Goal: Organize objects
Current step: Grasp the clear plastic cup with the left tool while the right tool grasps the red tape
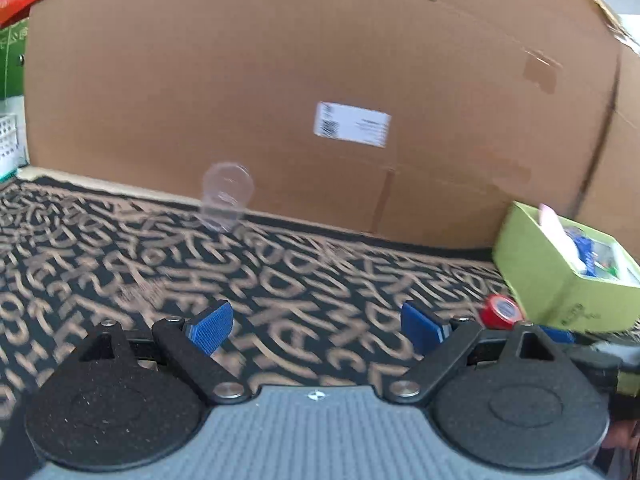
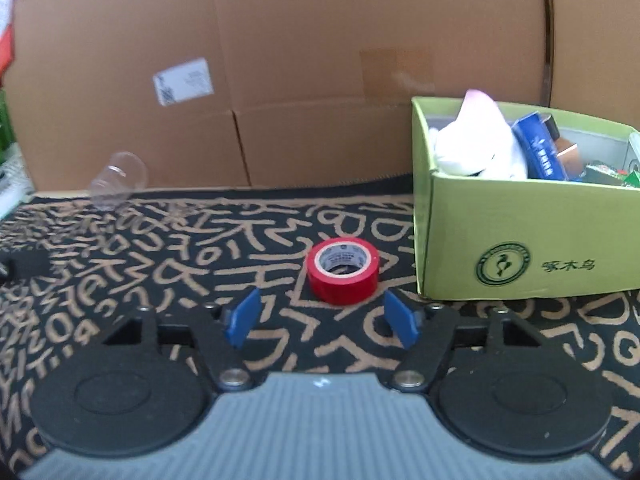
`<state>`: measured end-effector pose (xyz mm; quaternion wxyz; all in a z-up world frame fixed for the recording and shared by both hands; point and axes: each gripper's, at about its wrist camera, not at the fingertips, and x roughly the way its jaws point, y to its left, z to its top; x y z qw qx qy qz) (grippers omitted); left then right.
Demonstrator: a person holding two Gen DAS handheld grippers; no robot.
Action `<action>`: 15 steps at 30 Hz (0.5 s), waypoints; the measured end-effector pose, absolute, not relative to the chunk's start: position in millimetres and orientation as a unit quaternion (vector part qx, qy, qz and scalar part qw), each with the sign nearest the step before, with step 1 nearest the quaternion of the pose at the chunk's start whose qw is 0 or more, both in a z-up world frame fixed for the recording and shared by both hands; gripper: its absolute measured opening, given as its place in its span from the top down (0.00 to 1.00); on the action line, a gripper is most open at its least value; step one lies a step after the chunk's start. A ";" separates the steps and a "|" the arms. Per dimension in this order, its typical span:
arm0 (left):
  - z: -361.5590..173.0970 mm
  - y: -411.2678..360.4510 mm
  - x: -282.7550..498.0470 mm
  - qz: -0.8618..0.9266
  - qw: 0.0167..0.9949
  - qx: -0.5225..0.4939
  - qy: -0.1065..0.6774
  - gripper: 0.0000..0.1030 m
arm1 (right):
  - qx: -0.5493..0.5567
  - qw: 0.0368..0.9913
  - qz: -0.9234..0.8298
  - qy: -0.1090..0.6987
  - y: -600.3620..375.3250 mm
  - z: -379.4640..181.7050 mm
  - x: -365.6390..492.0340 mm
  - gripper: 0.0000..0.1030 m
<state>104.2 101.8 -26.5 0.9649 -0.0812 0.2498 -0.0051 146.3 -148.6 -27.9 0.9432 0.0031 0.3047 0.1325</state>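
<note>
behind the red tape roll (image 2: 343,271), right claw (image 2: 321,321) apart, empty, left claw (image 1: 316,328) likewise

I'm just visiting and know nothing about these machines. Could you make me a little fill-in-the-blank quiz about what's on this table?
1. The tape roll in front of the right gripper is ____ in colour.
2. The tape roll lies on the cloth just outside the ____ box.
3. The clear cup stands near the big ____ box behind it.
4. Nothing sits between the left gripper's ____ pads.

Answers: red; green; cardboard; blue
</note>
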 end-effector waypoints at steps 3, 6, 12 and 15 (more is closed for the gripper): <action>-20.2 117.2 126.7 0.022 0.969 -0.068 0.238 0.09 | -0.001 0.942 0.116 0.314 -141.3 -32.3 157.5 0.41; -15.6 131.0 160.9 0.042 0.971 -0.056 0.230 0.09 | -0.006 0.943 0.105 0.315 -136.6 -33.0 163.8 0.73; -20.6 151.2 243.4 0.094 0.962 -0.053 0.250 0.09 | -0.007 0.944 0.113 0.309 -135.1 -33.4 159.4 0.66; -29.3 158.9 272.0 0.118 0.953 -0.062 0.272 0.09 | -0.021 0.946 0.111 0.304 -127.1 -33.0 161.7 0.48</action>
